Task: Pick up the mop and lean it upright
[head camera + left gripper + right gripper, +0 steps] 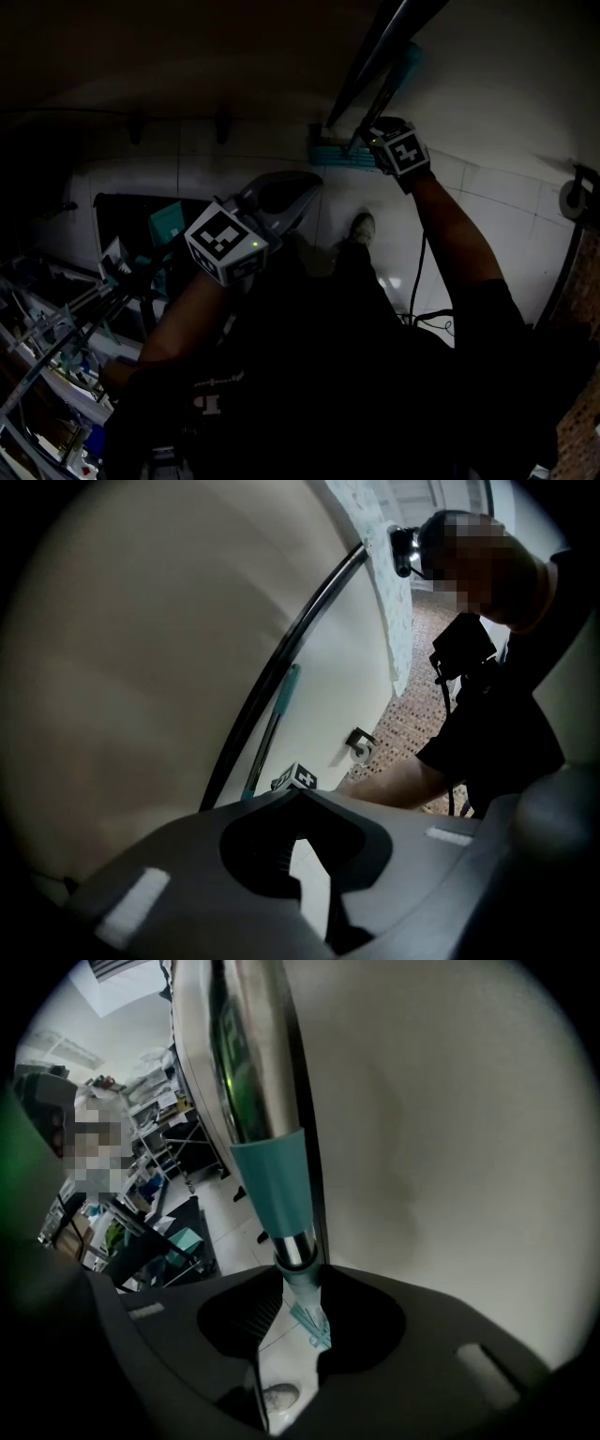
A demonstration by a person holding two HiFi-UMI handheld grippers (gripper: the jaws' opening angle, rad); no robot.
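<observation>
**Right gripper has the mop by the wall; left gripper idle**

Nearest, at 10 o'clock in the head view, the left gripper (298, 189) hangs released. Its own view shows the grey jaws a slit apart with nothing between them. The mop lies toward its 1 o'clock, well apart.

Farther out, at 1 o'clock in the head view, the right gripper (368, 134) points steeply down and is clenched on the long mop with a shiny steel pole (253, 1072). In its own view the pole runs down through a teal plastic collar (277, 1180), and the narrow neck below that collar sits between the pads.

Beyond the light-coloured shoe (363, 226), the flat teal mop head (336, 156) lies on the white tiled floor (487, 220). It sits at the foot of the plain pale wall (506, 75).

The mop's long axis rises from that head toward the camera, up to 12 o'clock. It runs just beside a thin black pipe (281, 658) that follows the wall.

The right hand is nearer and the only one on the mop, so the lean looks like its job. The mop seems close to upright already. What matters is the small gap between the upper pole and the wall. Tipping the top that way should settle it, provided the head does not skid on the tile.
</observation>
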